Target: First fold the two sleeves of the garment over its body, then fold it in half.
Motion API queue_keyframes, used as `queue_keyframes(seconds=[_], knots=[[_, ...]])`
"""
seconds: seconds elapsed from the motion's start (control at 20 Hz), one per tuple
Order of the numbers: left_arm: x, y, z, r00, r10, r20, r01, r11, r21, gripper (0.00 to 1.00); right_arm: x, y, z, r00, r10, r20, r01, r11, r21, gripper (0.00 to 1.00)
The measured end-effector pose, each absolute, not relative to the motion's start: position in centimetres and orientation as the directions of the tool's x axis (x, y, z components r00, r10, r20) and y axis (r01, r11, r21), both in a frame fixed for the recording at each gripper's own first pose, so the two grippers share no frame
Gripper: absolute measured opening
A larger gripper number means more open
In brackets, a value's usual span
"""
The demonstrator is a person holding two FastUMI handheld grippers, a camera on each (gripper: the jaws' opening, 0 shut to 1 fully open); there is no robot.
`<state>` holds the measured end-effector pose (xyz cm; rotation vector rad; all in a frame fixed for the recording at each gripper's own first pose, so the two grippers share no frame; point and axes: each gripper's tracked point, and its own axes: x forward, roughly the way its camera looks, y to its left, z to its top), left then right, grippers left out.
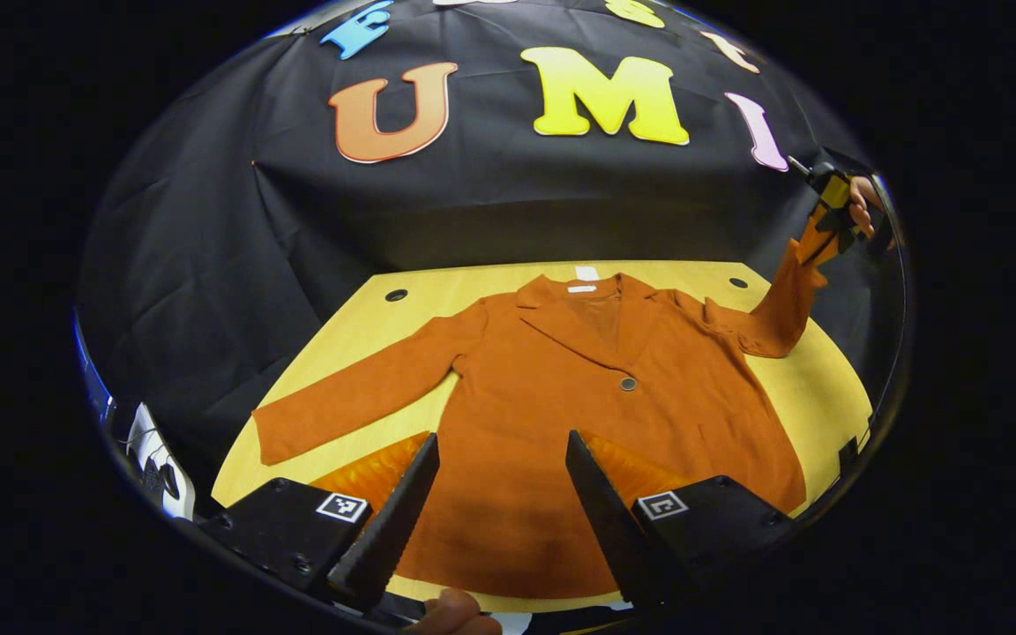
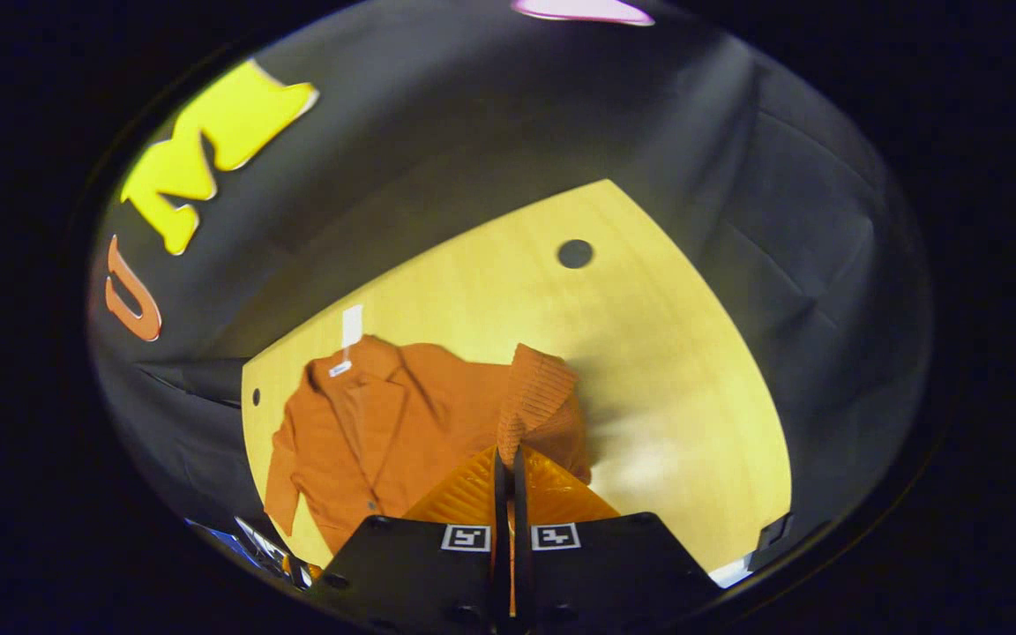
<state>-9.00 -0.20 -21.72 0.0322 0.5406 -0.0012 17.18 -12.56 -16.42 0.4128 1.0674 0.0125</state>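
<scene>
I find the rust-orange button-front jacket (image 1: pixel 561 414) flat on the yellow wooden desk (image 1: pixel 812 384), collar toward the far edge, nothing folded yet. My right gripper (image 2: pixel 508 459) pinches the ribbed right cuff (image 2: pixel 536 392), lifted above the right edge. My left gripper (image 1: pixel 501 450) hovers spread over the hem; left sleeve (image 1: pixel 358 392) untouched.

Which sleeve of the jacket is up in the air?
The sleeve pinched at its cuff by the right gripper is lifted off the table. The other sleeve lies flat, untouched.
</scene>
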Motion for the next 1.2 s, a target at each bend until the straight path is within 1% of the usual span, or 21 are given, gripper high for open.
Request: queue_keyframes(seconds=[0.1, 0.25, 0.35, 0.5, 0.6, 0.65, 0.7, 0.75, 0.9, 0.95, 1.0, 1.05, 1.1, 1.15, 1.2], knots=[[-9.2, 2.5, -22.4, 0.856, 0.024, -0.517, -0.013, 1.0, 0.024, 0.95, 17.8, -7.1, -15.3, 0.49, 0.229, -0.841, 0.133, 0.934, 0.332, 0.02], [-10.2, 6.4, -23.9, 0.847, 0.055, -0.528, -0.045, 0.998, 0.031, 0.95, 17.9, 1.9, -15.1, 0.458, 0.278, -0.844, 0.043, 0.942, 0.334, 0.02], [-11.0, 9.1, -25.3, 0.834, 0.079, -0.546, -0.078, 0.997, 0.026, 0.95, 17.1, 9.6, -15.9, 0.413, 0.329, -0.849, -0.021, 0.935, 0.353, 0.02], [-12.9, 12.1, -26.9, 0.809, 0.121, -0.575, -0.14, 0.99, 0.011, 0.95, 15.7, 18.9, -18.2, 0.341, 0.383, -0.859, -0.119, 0.923, 0.365, 0.02], [-14.1, 13.8, -27.6, 0.795, 0.147, -0.589, -0.181, 0.983, 0.0, 0.95, 14.0, 23.6, -20.5, 0.253, 0.394, -0.883, -0.184, 0.916, 0.356, 0.02], [-14.7, 14.5, -27.8, 0.787, 0.163, -0.595, -0.204, 0.979, -0.001, 0.95, 13.6, 26.0, -21.6, 0.235, 0.394, -0.888, -0.204, 0.914, 0.352, 0.02], [-15.2, 15.1, -28.3, 0.78, 0.171, -0.602, -0.219, 0.976, -0.007, 0.95, 13.6, 27.6, -22.8, 0.223, 0.39, -0.893, -0.231, 0.911, 0.34, 0.05], [-15.7, 15.5, -28.7, 0.774, 0.173, -0.609, -0.227, 0.974, -0.013, 0.95, 13.9, 29.5, -24.0, 0.217, 0.383, -0.898, -0.255, 0.91, 0.326, 0.02], [-16.7, 16.2, -29.3, 0.762, 0.188, -0.62, -0.243, 0.97, -0.004, 0.95, 14.1, 33.4, -26.0, 0.194, 0.393, -0.899, -0.308, 0.894, 0.325, 0.02], [-16.9, 16.3, -29.3, 0.762, 0.19, -0.619, -0.248, 0.969, -0.008, 0.95, 14.2, 33.7, -26.9, 0.185, 0.373, -0.909, -0.317, 0.898, 0.304, 0.02], [-17.1, 16.3, -29.6, 0.761, 0.189, -0.621, -0.252, 0.968, -0.014, 0.95, 14.7, 33.9, -27.5, 0.182, 0.362, -0.914, -0.323, 0.9, 0.292, 0.0], [-17.2, 16.3, -29.7, 0.757, 0.19, -0.625, -0.256, 0.967, -0.016, 0.95, 15.3, 34.3, -28.0, 0.191, 0.35, -0.917, -0.319, 0.906, 0.279, 0.02], [-17.4, 16.6, -29.9, 0.754, 0.197, -0.626, -0.262, 0.965, -0.012, 0.95, 16.0, 34.4, -28.3, 0.207, 0.344, -0.916, -0.306, 0.912, 0.274, 0.03], [-17.6, 16.8, -30.0, 0.752, 0.202, -0.628, -0.267, 0.964, -0.01, 0.95, 16.5, 34.7, -28.5, 0.215, 0.34, -0.915, -0.293, 0.917, 0.272, 0.0], [-17.7, 16.8, -30.0, 0.75, 0.207, -0.629, -0.273, 0.962, -0.01, 0.95, 16.2, 35.3, -28.7, 0.213, 0.36, -0.908, -0.283, 0.913, 0.295, 0.04]])
